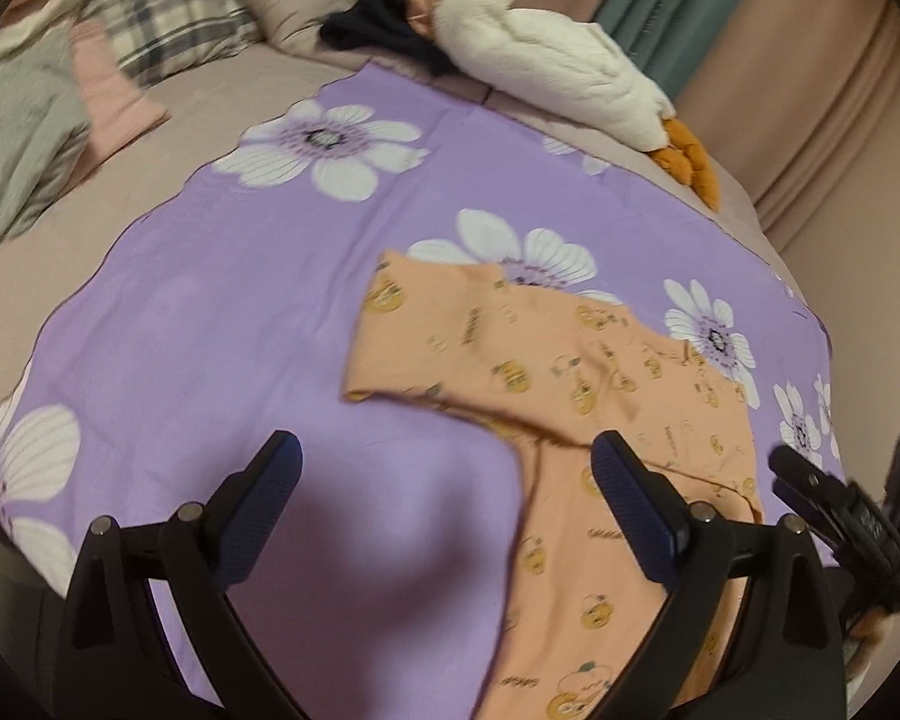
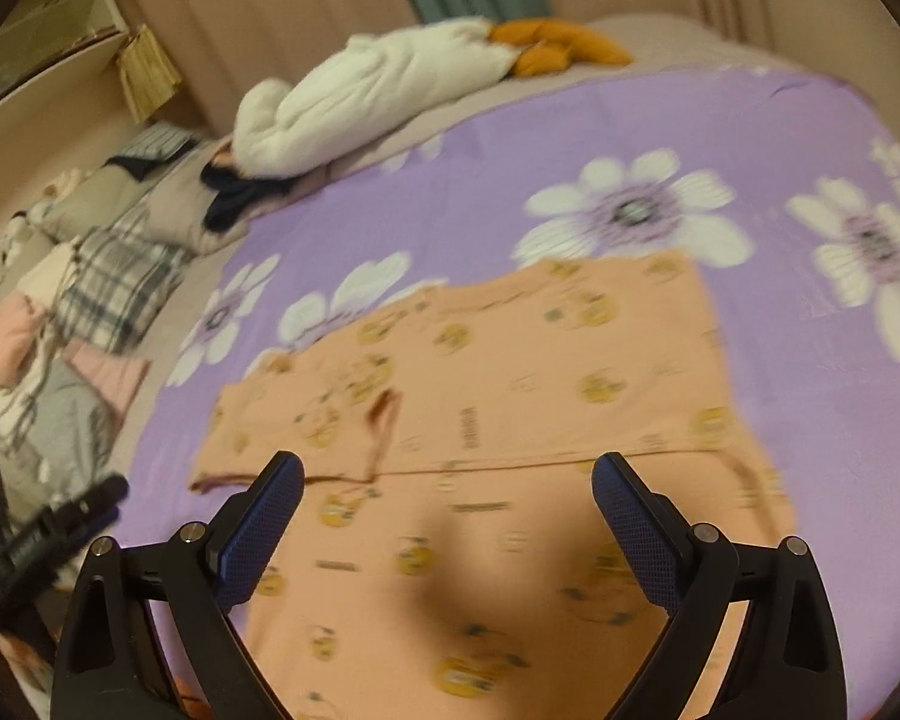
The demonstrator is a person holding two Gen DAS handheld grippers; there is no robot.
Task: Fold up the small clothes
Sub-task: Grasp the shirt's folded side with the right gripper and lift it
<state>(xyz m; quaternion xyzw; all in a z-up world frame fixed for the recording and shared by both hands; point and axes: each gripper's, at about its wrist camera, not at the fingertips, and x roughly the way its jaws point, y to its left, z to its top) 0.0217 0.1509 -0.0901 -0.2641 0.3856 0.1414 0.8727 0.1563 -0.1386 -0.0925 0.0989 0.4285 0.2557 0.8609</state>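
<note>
Folding looks like it's partway along here, judging by how the orange garment [image 1: 570, 372] lies on the purple flowered sheet [image 1: 210, 312]: one sleeve-like flap sits out to the left and there's a straight crease line across the body in the right wrist view, so we'd guess one fold is in and more are left. Starting on the left, our left gripper [image 1: 447, 480] hangs above bare sheet with its jaws spread wide and nothing between them, the garment just beside its right finger. Moving right, our right gripper [image 2: 447, 489] is also wide open and empty, hovering over the lower part of the garment [image 2: 510, 420]. Next move, we reckon, calls for dropping both sets of tongs onto an edge or that loose flap and pinching thin cloth without grabbing the sheet underneath, which could easily bunch up. As for containers, we honestly don't see any basket or bin; only a loose pile of clothes [image 2: 78, 312] off the sheet on the bed and a white plush toy [image 1: 546, 54] at the far side.
</note>
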